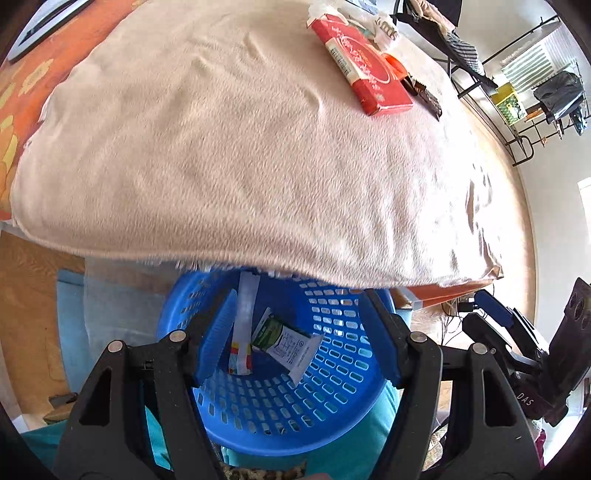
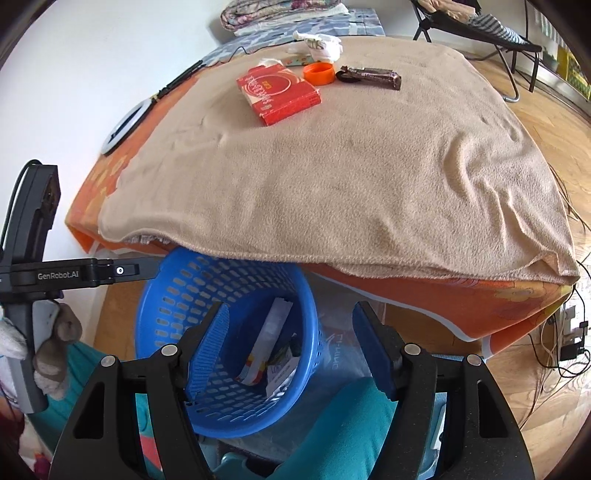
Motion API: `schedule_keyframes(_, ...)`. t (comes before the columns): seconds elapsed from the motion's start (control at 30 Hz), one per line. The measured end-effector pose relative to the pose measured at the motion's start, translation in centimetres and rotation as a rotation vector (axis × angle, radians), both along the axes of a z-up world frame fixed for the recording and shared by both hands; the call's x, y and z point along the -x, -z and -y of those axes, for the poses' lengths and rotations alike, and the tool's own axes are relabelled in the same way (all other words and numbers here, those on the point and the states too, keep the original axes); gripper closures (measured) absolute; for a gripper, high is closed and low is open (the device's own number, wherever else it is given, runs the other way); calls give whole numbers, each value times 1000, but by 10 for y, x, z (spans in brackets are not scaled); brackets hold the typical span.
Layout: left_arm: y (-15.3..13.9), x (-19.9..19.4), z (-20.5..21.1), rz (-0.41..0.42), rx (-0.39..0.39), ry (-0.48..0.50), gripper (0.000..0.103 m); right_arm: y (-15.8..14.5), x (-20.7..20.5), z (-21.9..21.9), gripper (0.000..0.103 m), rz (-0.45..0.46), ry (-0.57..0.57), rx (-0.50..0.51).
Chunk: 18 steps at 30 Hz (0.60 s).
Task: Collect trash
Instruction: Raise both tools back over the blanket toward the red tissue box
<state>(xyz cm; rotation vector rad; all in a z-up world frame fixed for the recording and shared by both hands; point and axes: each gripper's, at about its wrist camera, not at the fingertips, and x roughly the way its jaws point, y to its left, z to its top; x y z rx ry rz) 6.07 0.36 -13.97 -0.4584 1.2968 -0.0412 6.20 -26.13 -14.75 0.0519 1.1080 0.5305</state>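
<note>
Basket: blue perforated basket (image 2: 225,343) on floor, tucked under bed edge; holds striped wrapper (image 1: 242,332) and green-white sachet (image 1: 291,341).
Left gripper (image 1: 299,336): jaws released, nothing between them, above basket.
Right gripper (image 2: 291,347): jaws released, empty.
Remaining trash: red carton (image 2: 279,92), orange cap (image 2: 319,73), brown bar wrapper (image 2: 376,76), crumpled tissue (image 2: 323,46), far side of beige blanket (image 2: 332,166).
Handling: carton light, stiff, likely best pinched across short edges; wrapper and tissue flimsy, crushable.

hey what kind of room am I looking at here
Most likely a bedroom in a home. A bed draped with a beige blanket fills the view, folded bedding is stacked by the wall, and a blue basket sits on the wood floor.
</note>
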Motion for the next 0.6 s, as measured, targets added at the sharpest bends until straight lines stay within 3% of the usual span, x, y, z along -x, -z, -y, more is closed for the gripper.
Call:
schedule_keyframes(0.33, -19, -68, -12, 59, 30, -30, 33, -36, -49, 14, 34, 220, 7, 49)
schedule_keyframes(0.6, -8, -125, -16, 52, 96, -67, 33, -46, -110, 12, 34, 237, -28, 113)
